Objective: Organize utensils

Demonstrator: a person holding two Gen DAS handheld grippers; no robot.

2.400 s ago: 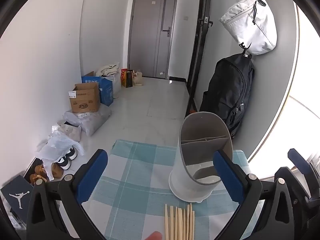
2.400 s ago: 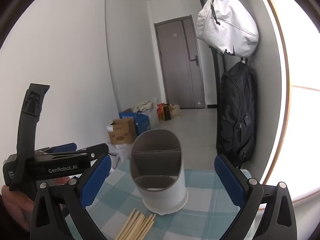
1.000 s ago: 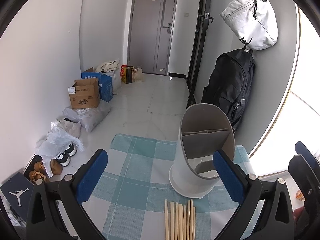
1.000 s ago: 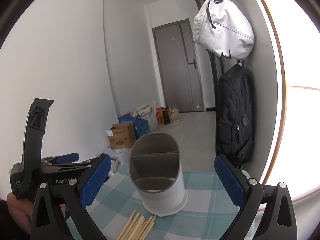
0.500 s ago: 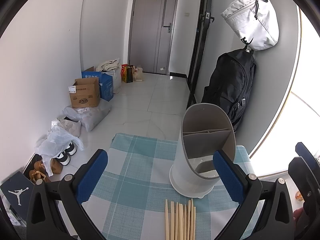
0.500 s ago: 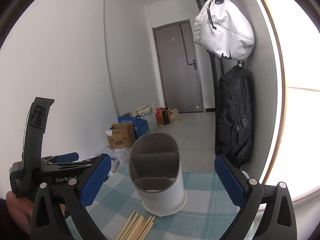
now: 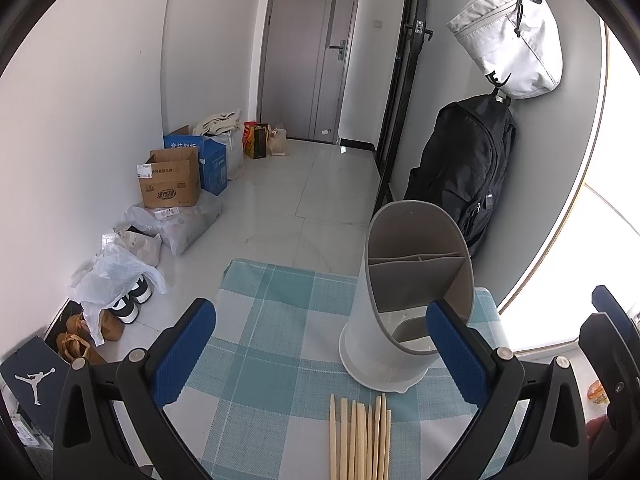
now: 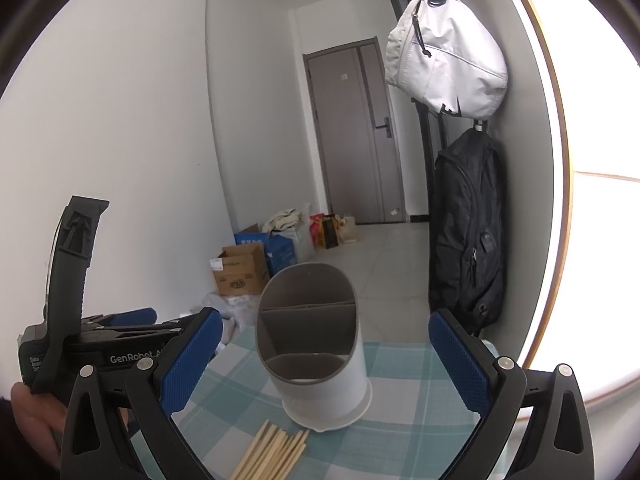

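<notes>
A white utensil holder (image 7: 404,300) (image 8: 320,344) with grey inner dividers stands upright on the teal checked tablecloth (image 7: 276,328) (image 8: 400,384). Its compartments look empty. Several wooden chopsticks (image 7: 360,436) (image 8: 272,452) lie side by side on the cloth just in front of the holder. My left gripper (image 7: 320,356) hovers open above the cloth, behind the chopsticks, holding nothing. My right gripper (image 8: 324,360) is open too, level with the holder and empty. The left gripper's body shows at the left of the right wrist view, held by a hand (image 8: 32,420).
The small table ends just beyond the holder, with floor below. On the floor to the left lie cardboard boxes (image 7: 170,180), plastic bags and shoes (image 7: 128,304). A black backpack (image 7: 464,168) and white bag (image 7: 508,36) hang on the right wall by a round mirror.
Both grippers stay open and empty. The left view has risen and drifted slightly, so the holder sits a little lower in frame. The right gripper has barely moved.
</notes>
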